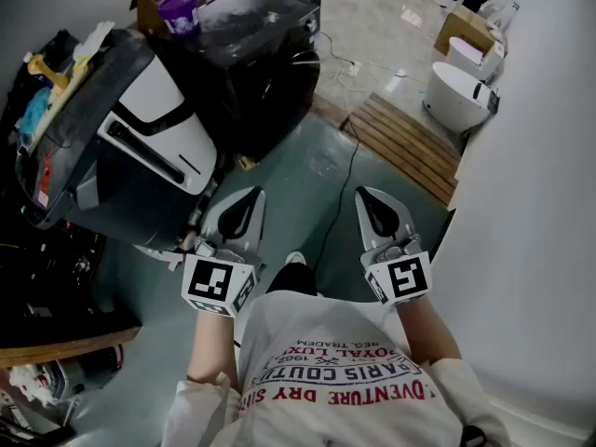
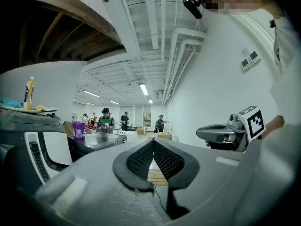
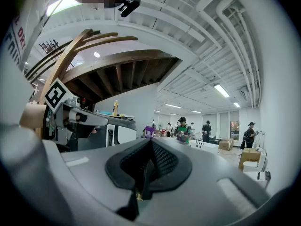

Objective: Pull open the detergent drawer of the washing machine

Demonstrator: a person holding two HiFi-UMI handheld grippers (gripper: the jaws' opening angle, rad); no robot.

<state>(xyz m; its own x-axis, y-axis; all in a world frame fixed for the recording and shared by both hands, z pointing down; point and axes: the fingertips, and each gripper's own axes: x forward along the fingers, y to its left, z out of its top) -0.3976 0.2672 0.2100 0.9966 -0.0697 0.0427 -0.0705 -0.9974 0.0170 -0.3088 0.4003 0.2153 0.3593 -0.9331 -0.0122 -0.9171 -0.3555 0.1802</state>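
Off to our left stands the washing machine [image 1: 140, 147], its white front near the left gripper [image 1: 244, 198] but untouched; we cannot pick out the detergent drawer for certain. That gripper and the right gripper [image 1: 368, 196] are both closed tight on nothing. Reaching in with the jaws together, we would likely butt the drawer face and slip off instead of hooking it.

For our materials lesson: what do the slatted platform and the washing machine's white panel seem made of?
Slatted platform: probably unfinished wood, brown parallel boards, matt. Washing machine's white panel: likely smooth plastic, faint sheen; could be painted metal.
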